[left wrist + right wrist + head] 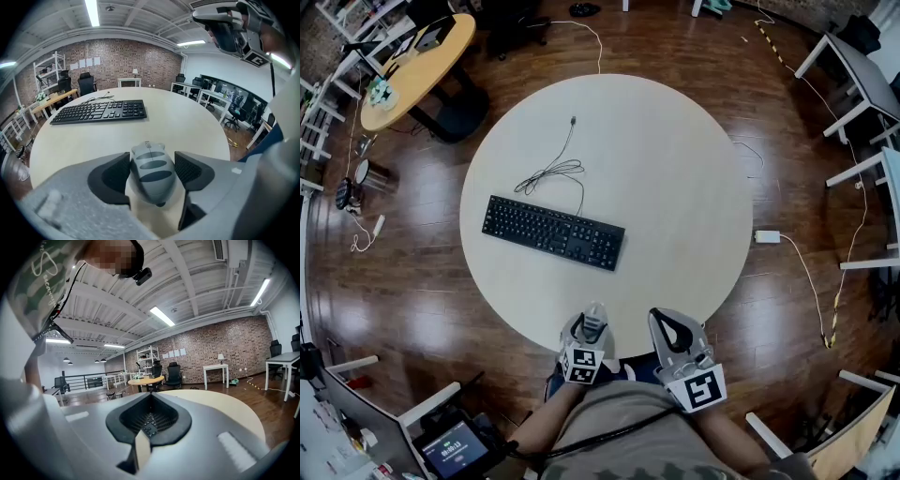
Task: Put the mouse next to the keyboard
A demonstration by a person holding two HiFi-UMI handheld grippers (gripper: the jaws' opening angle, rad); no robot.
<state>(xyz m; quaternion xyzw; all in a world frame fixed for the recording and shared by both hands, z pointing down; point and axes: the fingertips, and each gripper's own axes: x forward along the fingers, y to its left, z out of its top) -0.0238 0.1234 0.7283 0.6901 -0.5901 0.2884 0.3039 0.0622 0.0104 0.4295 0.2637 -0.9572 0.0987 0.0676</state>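
Observation:
A black keyboard [553, 232] lies left of centre on the round pale table [675, 178], its cable [555, 172] coiled behind it. The grey mouse [152, 172] sits between the dark pads of my left gripper [152, 169], which is shut on it above the table's near edge. From the head view the left gripper [594, 313] is at the near rim with the mouse [592, 329] in it. My right gripper [662, 321] hovers beside it, shut and holding nothing. In the right gripper view its jaws [149, 417] meet, pointing across the table [220, 404]. The keyboard [99, 111] lies ahead and to the left.
A wooden oval table [417, 66] stands at the far left, white desks [862, 84] at the right. A white adapter [767, 236] and cords lie on the wooden floor right of the table. The right gripper [232, 28] shows at the top right of the left gripper view.

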